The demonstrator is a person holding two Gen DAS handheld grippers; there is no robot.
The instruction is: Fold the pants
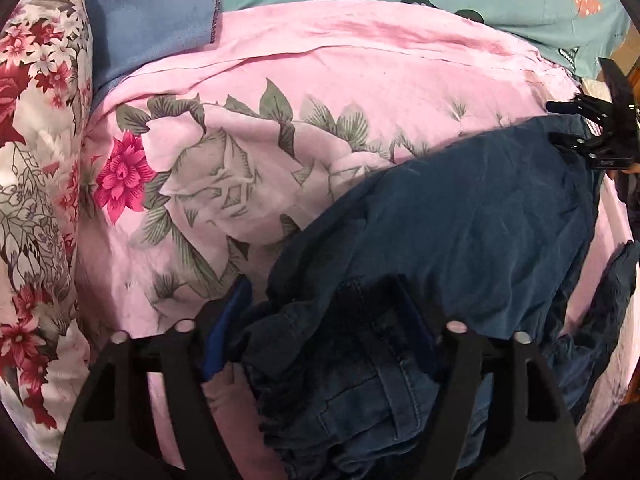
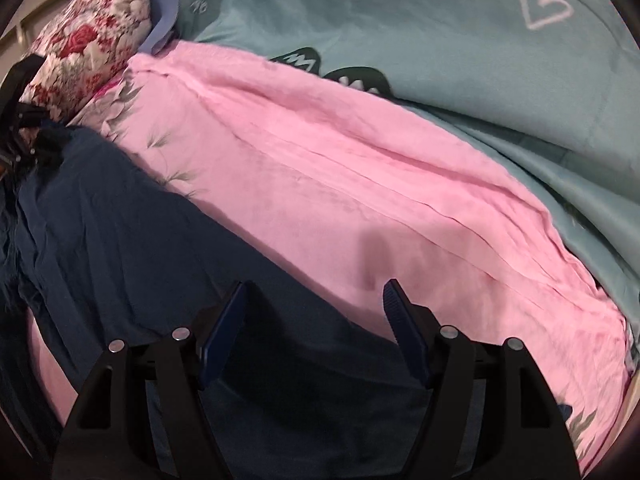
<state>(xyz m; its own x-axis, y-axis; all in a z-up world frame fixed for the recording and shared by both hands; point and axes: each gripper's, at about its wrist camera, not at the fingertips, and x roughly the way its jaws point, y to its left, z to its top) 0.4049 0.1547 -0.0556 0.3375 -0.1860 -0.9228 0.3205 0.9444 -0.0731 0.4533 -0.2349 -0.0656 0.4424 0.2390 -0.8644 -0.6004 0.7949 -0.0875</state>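
I am looking down my left gripper (image 1: 320, 300), whose fingers are straddling the bunched waistband of the dark blue pants (image 1: 460, 216); whether the pads are pinching it I cannot tell. Only this view is showing the belt loops, seams and the big printed flower on the pink blanket (image 1: 360, 80). My right gripper (image 2: 316, 312) is hanging spread over a flat pant leg, pads clear of the cloth. Only that view is showing the teal sheet (image 2: 440, 20) with its heart. The pants are lying across the blanket, beside a floral pillow (image 1: 36, 120).
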